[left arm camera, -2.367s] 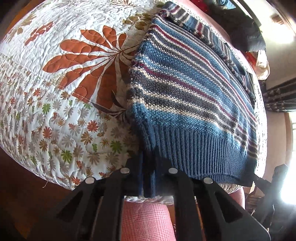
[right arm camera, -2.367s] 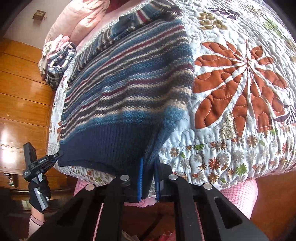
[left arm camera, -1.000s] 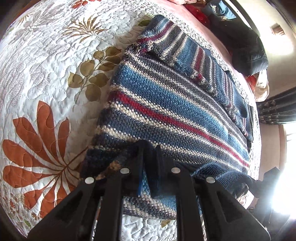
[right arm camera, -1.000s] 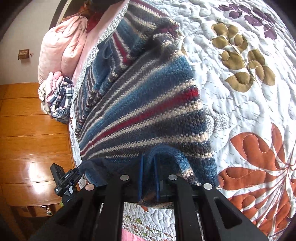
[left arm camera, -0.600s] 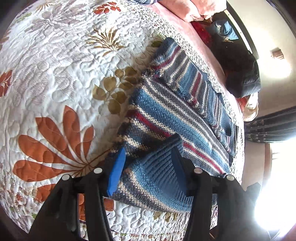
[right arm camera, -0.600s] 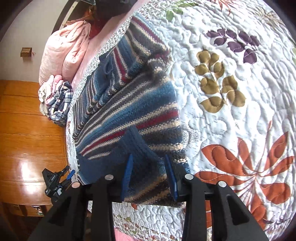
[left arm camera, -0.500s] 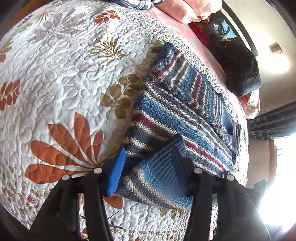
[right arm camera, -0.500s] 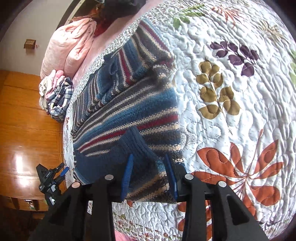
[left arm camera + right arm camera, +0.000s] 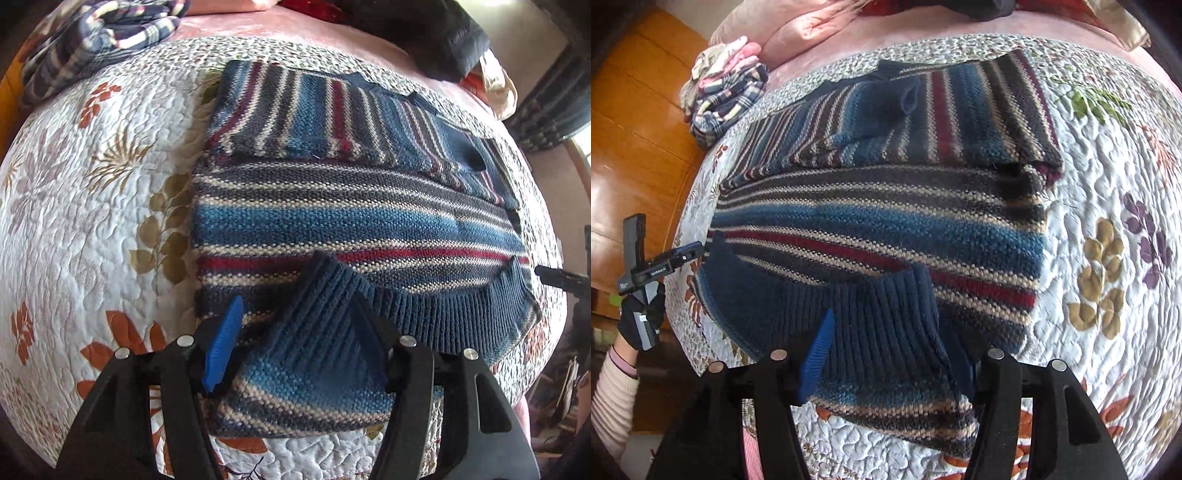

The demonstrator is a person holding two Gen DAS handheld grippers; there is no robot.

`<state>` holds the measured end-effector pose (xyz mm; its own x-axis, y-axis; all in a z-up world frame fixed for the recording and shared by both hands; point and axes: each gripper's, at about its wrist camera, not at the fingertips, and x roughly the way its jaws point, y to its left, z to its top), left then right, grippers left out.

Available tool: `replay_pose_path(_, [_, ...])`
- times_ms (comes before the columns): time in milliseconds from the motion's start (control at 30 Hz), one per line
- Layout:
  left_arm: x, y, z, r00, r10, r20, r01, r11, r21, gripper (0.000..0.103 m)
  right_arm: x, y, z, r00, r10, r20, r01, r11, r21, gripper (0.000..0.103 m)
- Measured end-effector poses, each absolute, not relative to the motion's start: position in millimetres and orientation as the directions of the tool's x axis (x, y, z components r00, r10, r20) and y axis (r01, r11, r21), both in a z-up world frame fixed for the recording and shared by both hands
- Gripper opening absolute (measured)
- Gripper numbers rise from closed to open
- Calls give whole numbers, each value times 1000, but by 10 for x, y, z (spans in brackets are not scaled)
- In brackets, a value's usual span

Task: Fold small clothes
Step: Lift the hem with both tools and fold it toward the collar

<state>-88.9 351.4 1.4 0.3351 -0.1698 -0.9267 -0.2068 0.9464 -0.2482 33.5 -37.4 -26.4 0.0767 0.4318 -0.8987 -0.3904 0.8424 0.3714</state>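
Striped knit sweater (image 9: 354, 229) lies flat on the quilted bed cover (image 9: 92, 229), filling centre of both wrist views; sleeves already laid across its top part at upper centre of frame, ribbed hem (image 9: 443, 306) turned up over the body at lower centre. Left gripper (image 9: 295, 354): jaws spread wide, blue pad at lower left centre, holding nothing, w/ the folded hem corner sitting loose between the fingers. Right gripper (image 9: 886, 350): same, jaws wide apart, empty, the other hem corner lying between them at bottom centre. Can't tell whether either one touches the knit. Key relation: the hem fold runs left-right across frame, its long axis crosswise to the fingers' pointing direction, and the rest of the sweater lies straight ahead of both grippers, toward top of frame. Each gripper sits at its own hem corner, so neither looks nearer overall. Probably one fold is laid down and another toward the collar end is left; that would need both corners re-gripped evenly, else the thick knit skews. Plaid cloth pile (image 9: 720, 99) sits at upper left, well apart.
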Motion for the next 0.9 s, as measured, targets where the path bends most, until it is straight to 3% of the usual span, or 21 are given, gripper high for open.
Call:
replay_pose_path(267, [-721, 3276, -229, 261, -107, -959, -87, 987, -134, 57, 420, -214, -582, -2, 364, -931, -467, 823, 323, 58])
replay_pose_path(367, [-726, 3273, -223, 269, -110, -957, -84, 987, -137, 47, 350, -172, -585, 15, 334, -943, -505, 816, 281, 39])
replay_pose_path(433, [-749, 3260, -205, 275, -109, -955, -87, 987, -137, 37, 305, -169, -569, 24, 336, -942, -516, 811, 276, 17])
replay_pose_path(467, [-767, 3250, -191, 278, -110, -954, -86, 987, -139, 28, 288, -187, -548, 31, 339, -940, -514, 812, 276, 15])
replay_pose_path(600, [-875, 3163, -84, 296, -70, -953, -85, 991, -100, 12, 184, -261, -450, 59, 355, -933, -516, 811, 276, 11])
replay_pose_path(900, [-1292, 3089, 271, 402, -62, -913, -117, 986, -119, 8, -198, -452, -39, 120, 427, -896, -519, 797, 309, 11])
